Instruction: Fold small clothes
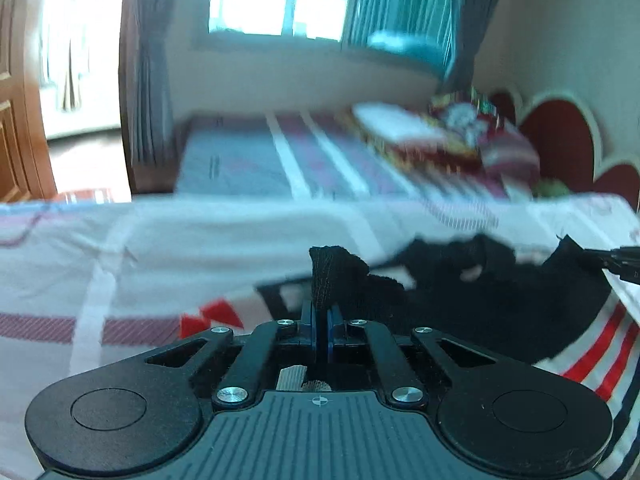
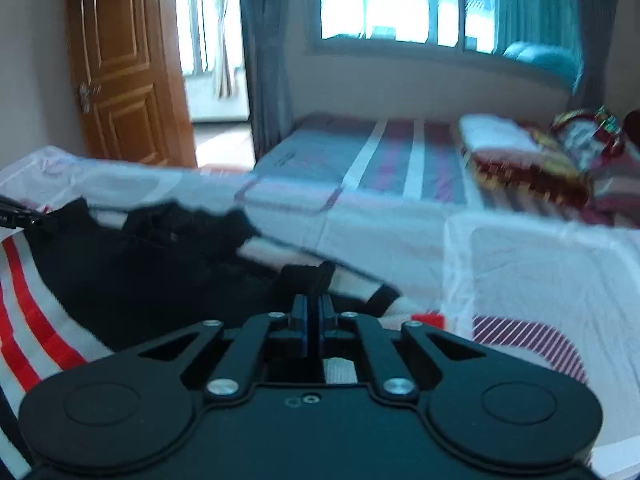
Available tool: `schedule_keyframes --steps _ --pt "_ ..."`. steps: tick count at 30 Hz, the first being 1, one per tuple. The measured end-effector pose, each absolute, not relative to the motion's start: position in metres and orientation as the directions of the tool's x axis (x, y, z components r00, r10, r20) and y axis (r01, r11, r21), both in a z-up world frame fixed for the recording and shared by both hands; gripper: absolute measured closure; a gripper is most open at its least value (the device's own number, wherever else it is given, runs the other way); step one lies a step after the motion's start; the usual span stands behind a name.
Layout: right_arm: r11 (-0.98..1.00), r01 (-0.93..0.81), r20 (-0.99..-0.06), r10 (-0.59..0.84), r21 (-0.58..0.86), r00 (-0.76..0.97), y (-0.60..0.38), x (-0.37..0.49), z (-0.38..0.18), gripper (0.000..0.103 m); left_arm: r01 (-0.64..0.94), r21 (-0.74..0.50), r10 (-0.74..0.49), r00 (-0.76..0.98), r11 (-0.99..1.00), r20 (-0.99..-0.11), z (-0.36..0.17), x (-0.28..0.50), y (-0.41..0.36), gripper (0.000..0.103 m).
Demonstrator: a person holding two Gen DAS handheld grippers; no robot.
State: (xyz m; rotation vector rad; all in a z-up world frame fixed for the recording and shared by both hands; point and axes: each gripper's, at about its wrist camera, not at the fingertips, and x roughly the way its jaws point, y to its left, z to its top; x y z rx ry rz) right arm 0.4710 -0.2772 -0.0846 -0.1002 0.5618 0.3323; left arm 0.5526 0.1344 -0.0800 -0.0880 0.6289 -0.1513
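Both tongs are on the small black knitted garment [image 1: 460, 300] now, which lies spread across the white bed sheet with red and dark stripes [image 1: 120, 264], in the near part of the bed. The left tongs [image 1: 320, 312] are pinched tight on one corner of the black cloth, a tuft of it standing up between the blue pads. Over in the right wrist view, the right tongs [image 2: 314, 304] are clamped just as tightly on another edge of the same garment [image 2: 160, 276], with the dark fabric bunched at the tips. The cloth stretches between the two grips. Farther back sits a second bed with a grey and red striped cover [image 2: 360, 160], a brown wooden door [image 2: 116, 64] at far left, and a bright window [image 2: 400, 4] beyond.
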Motion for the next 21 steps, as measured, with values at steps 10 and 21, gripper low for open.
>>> schedule_keyframes --steps 10,21 --pt "0.972 -0.233 -0.545 0.204 0.016 0.813 -0.286 0.497 -0.089 0.098 0.019 -0.117 -0.09 0.763 0.993 -0.64 -0.105 0.57 0.143 0.099" --pt "0.947 -0.308 -0.535 0.216 -0.088 0.817 -0.258 0.477 -0.075 0.077 0.089 -0.112 -0.136 0.819 0.99 -0.557 -0.065 0.552 0.107 0.049"
